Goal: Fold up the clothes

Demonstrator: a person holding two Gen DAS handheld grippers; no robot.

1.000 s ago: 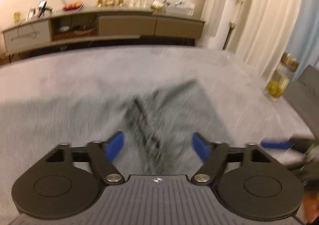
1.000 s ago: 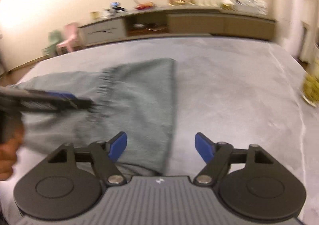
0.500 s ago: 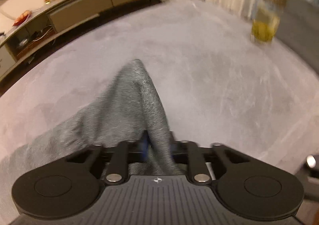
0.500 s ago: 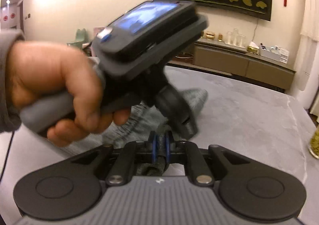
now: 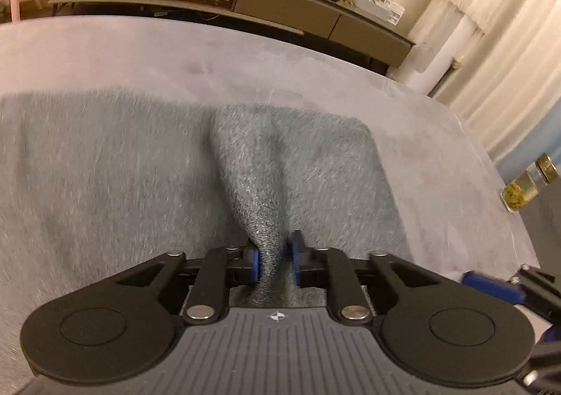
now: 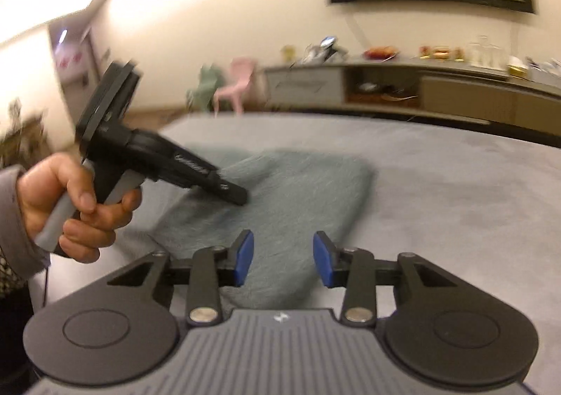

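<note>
Your left hand (image 6: 75, 209) grips the handle of the left gripper (image 5: 274, 260), whose blue pads are pinched on a raised ridge of the grey-green garment (image 5: 140, 167). That pinch is why the cloth tents up into a narrow peak running from the pads away toward the far edge; the rest lies flat. You hold it from above, angled down, likely so the lifted part can be carried over or laid down as a fold.

The garment sits on the grey tabletop (image 5: 175, 55), spread wide to the left and ending in a rounded corner on the right. From the right wrist view it looks doubled over, one layer on another, though blur makes the layers hard to separate.

Your right gripper (image 6: 283, 260) hovers just above the near edge of the cloth with its pads spread apart and nothing between them. Cloth shows through the gap, but it is not gripped. Judged from that, this hand is either freshly let go or lining up on the edge; the scene fits both.

Far right, a glass jar (image 5: 526, 184) stands well clear of the cloth.
</note>
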